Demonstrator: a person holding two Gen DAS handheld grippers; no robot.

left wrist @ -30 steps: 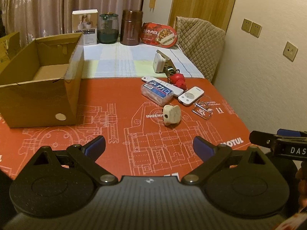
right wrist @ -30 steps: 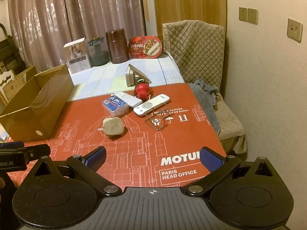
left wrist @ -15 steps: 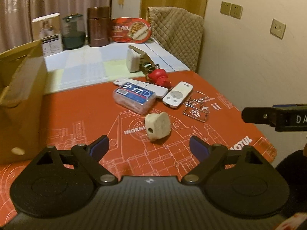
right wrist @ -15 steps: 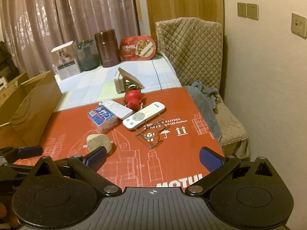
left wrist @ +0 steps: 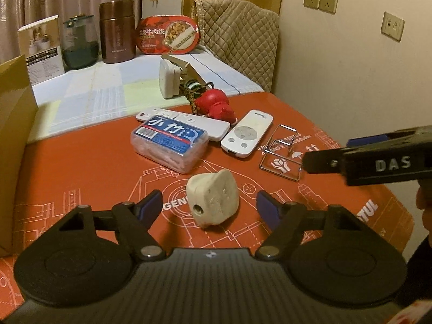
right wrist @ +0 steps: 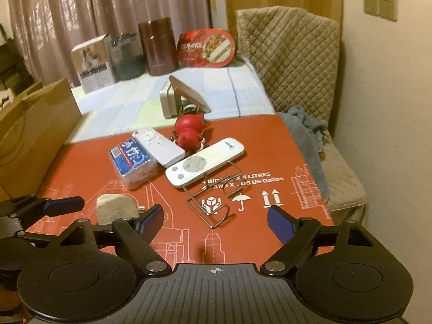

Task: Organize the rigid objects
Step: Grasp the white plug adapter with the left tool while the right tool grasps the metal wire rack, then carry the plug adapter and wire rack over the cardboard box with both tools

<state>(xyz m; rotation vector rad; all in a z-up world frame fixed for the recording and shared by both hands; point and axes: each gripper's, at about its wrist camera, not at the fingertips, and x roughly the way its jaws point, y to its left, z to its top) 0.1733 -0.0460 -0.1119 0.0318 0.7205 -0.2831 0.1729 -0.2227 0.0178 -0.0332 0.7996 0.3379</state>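
A cream plug adapter (left wrist: pixel 213 199) lies on the red mat between the open fingers of my left gripper (left wrist: pixel 210 206); it also shows in the right wrist view (right wrist: pixel 114 208). Behind it lie a clear box with a blue label (left wrist: pixel 170 144), two white remotes (left wrist: pixel 247 133) (left wrist: pixel 186 122), a red toy figure (left wrist: pixel 216 105) and a wire stand (left wrist: pixel 280 152). My right gripper (right wrist: pixel 216 220) is open and empty just short of the wire stand (right wrist: pixel 216 205).
A cardboard box (left wrist: pixel 13 113) stands at the left, also in the right wrist view (right wrist: pixel 32 132). At the back are a white carton (left wrist: pixel 40 48), a glass jar (left wrist: pixel 79 43), a brown flask (left wrist: pixel 117 31) and a food tray (left wrist: pixel 168 35). A padded chair (right wrist: pixel 291 62) stands right.
Both grippers have moved forward toward the objects. The left gripper has swung right, away from the cardboard box, and now straddles the plug adapter. Both stay open.
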